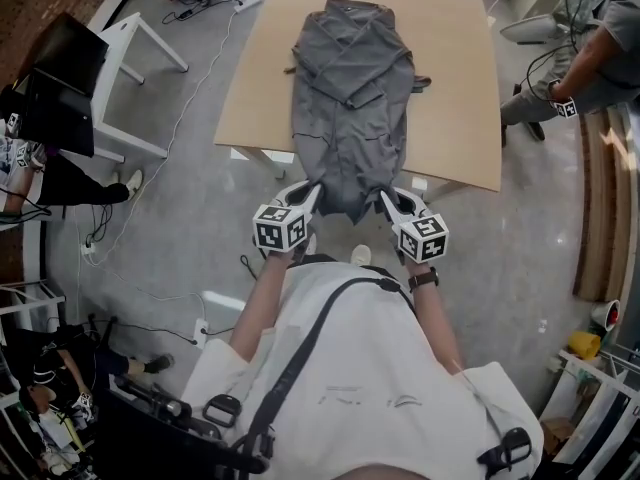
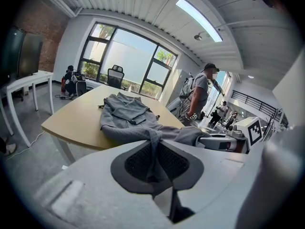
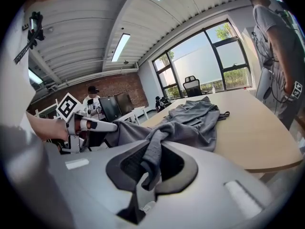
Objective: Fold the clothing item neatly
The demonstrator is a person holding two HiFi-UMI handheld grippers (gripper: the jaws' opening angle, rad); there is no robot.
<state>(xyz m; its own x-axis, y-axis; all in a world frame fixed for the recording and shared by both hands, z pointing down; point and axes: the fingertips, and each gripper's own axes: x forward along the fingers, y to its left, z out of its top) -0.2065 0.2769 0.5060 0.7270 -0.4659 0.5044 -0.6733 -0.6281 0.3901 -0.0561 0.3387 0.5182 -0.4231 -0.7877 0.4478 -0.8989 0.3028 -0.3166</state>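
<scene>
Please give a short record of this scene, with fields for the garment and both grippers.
garment: grey clothing item, sleeves laid across its front
place: lengthwise on wooden table, near end past the edge
left gripper: shut on near end's left corner
right gripper: shut on its right corner
stage: lengthwise fold not yet made

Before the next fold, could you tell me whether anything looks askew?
Nothing damaged. The grey fabric garment lies lengthwise on the tan wooden table, its near end overhanging the edge, pinched by the left claw and right claw.
</scene>
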